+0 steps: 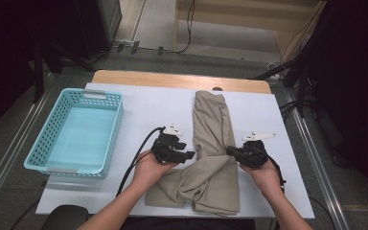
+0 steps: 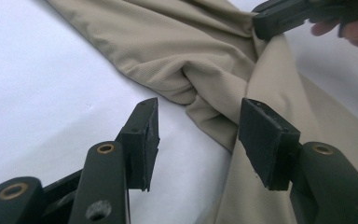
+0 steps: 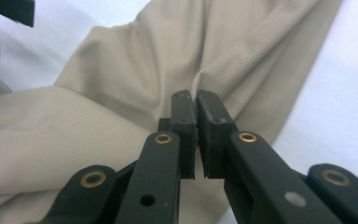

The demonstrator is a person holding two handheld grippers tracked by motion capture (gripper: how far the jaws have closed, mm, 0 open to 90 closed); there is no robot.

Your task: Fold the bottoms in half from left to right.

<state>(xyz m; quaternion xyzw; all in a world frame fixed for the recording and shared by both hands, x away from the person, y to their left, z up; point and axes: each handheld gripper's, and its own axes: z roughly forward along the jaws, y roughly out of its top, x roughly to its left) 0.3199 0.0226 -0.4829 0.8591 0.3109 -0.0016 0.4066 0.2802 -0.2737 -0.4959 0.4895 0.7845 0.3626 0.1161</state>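
Nearest the high camera, the person's two forearms came up from the bottom edge, each hand carrying a black gripper over a white table [image 1: 143, 103]. The trousers [image 1: 211, 143], beige and half folded, lay on the right half of that table: one leg ran straight away toward the far edge, while the near part was bunched and doubled over at the front.

The right gripper [image 1: 231, 151] sat at the right edge of the cloth, about midway along the leg. In the right gripper view its jaws stood pressed together on a raised fold of the fabric [image 3: 242, 70], pinching it between the pads.

The left gripper [image 1: 189, 155] hovered at the left side of the trousers, just where the cloth twisted. In the left gripper view its jaws stood spread apart with nothing between the pads; a crumpled fold [image 2: 200, 93] lay just ahead of them on the table, and the right gripper's tip [image 2: 279, 18] showed farther off at the top.

A light blue basket [image 1: 103, 143] with perforated walls stood on the left of the table, well apart from the trousers. A black cable [image 1: 136, 158] trailed from the left gripper across the white surface between basket and cloth. Beyond the table, a wooden edge [image 1: 172, 79] and grey floor showed.
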